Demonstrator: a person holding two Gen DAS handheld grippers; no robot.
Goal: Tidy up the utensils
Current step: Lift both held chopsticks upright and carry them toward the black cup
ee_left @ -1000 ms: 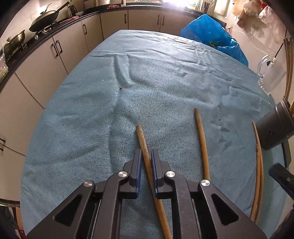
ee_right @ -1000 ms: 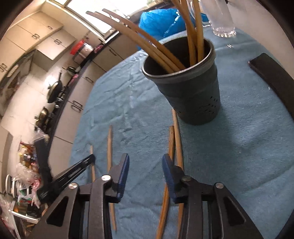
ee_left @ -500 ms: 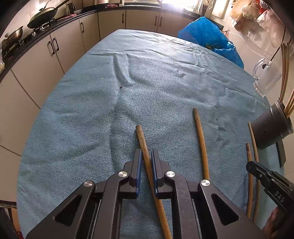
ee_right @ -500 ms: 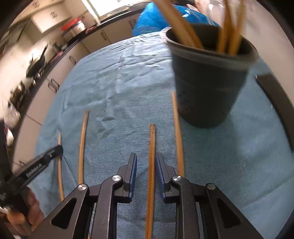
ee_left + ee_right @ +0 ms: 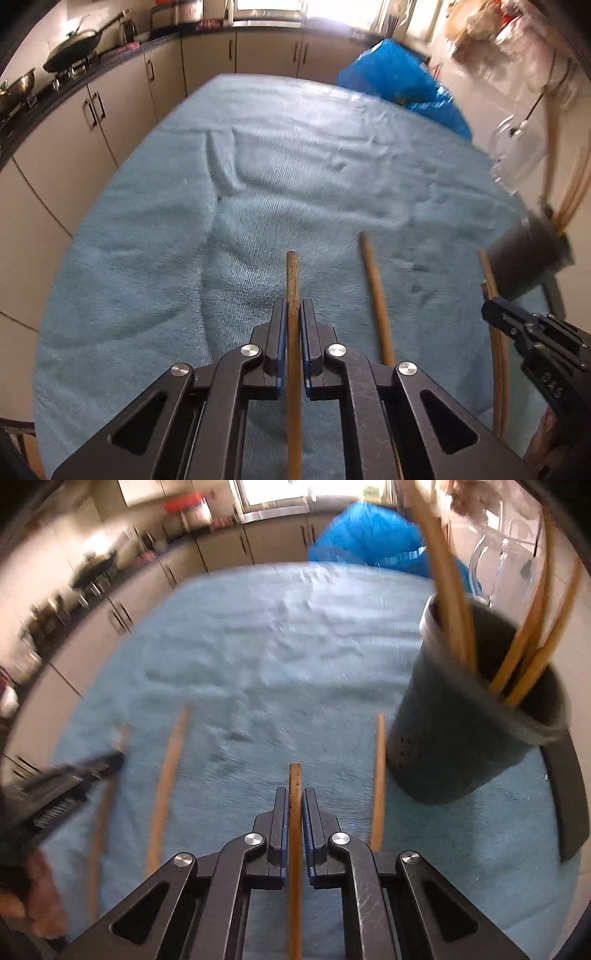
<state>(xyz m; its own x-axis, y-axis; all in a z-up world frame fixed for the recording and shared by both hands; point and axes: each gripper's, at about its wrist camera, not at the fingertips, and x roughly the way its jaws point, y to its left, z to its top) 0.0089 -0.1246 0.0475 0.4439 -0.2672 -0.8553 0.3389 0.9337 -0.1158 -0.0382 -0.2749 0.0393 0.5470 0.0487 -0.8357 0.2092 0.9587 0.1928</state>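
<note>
Both views are smeared by motion blur, worst at the edges. In the left wrist view the cabinets and a wok on the counter sit far left, beyond the blue towel that covers the desk. The left hand-held gripper is pressed together on a wooden stick, whose tip juts past the pads while its lower end runs out of frame. Just to the right a second stick lies loose on the towel. Further right, the right hand-held gripper intrudes, covering part of two more sticks beside the dark utensil holder, which is cut off by the frame edge. A clear glass mug behind it is only a blur.

From the right wrist view, the other gripper is a dark streak at far left. The right hand-held gripper pinches a stick of its own. One loose stick lies between it and the holder, which carries several long sticks leaning outward, tops cropped.
</note>
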